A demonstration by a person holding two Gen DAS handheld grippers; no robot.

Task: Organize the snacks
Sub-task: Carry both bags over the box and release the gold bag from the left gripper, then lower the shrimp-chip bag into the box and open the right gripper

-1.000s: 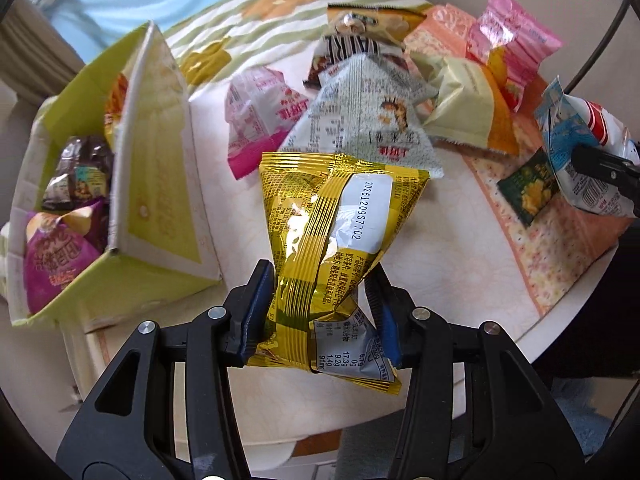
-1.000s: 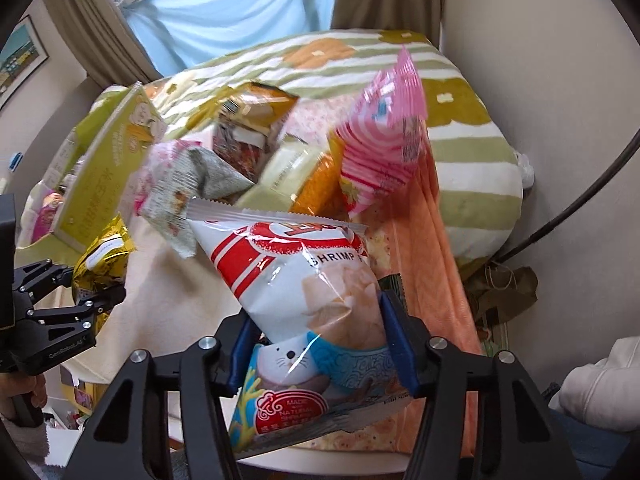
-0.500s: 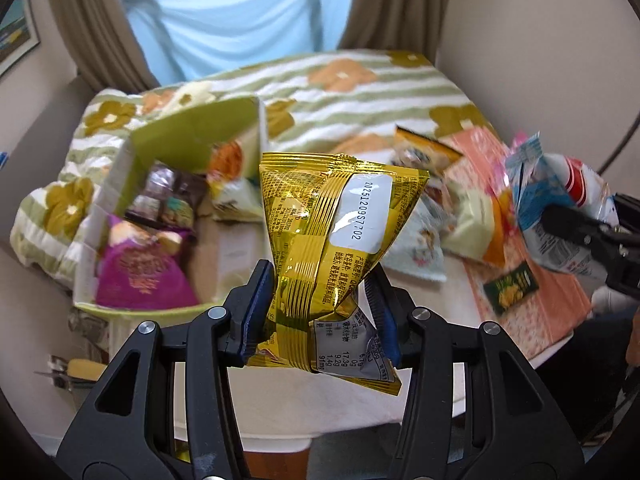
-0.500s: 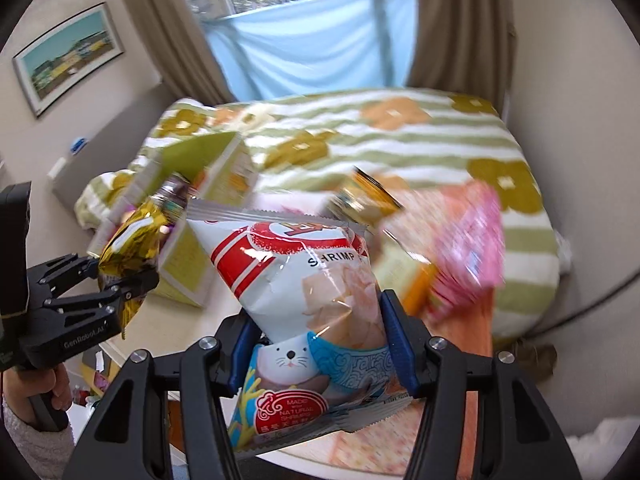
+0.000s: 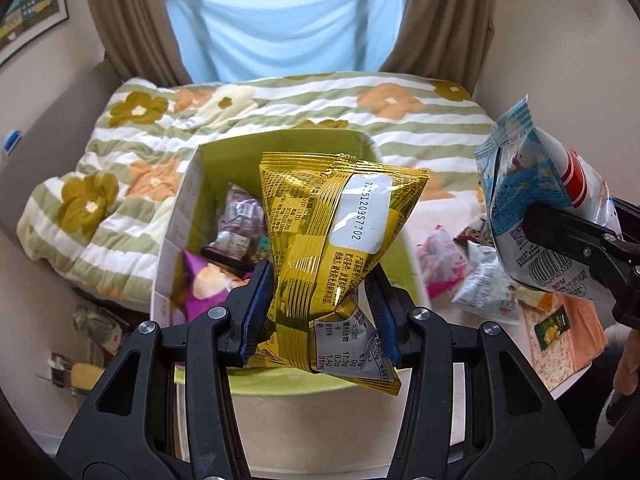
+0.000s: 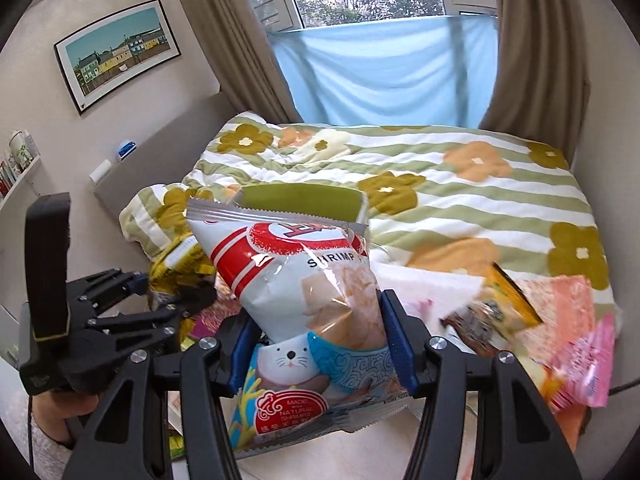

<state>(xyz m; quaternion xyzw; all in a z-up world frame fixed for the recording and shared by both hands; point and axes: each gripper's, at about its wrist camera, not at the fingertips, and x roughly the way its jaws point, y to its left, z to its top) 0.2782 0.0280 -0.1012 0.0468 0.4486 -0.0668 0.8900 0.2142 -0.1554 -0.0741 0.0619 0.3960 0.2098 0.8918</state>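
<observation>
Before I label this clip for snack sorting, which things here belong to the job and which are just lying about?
Job:
- yellow snack bag, in left gripper
- shrimp chip bag, in right gripper
- green box
- loose snack packets on table

Lying about:
- flowered quilt
- framed picture
- blue cloth at window

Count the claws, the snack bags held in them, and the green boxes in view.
Claws: 2 (left claw, right claw)
Held snack bags: 2 (gold bag in the left claw, white shrimp bag in the right claw)
Green boxes: 1 (green box, already holding some snacks)
Total: 5
</observation>
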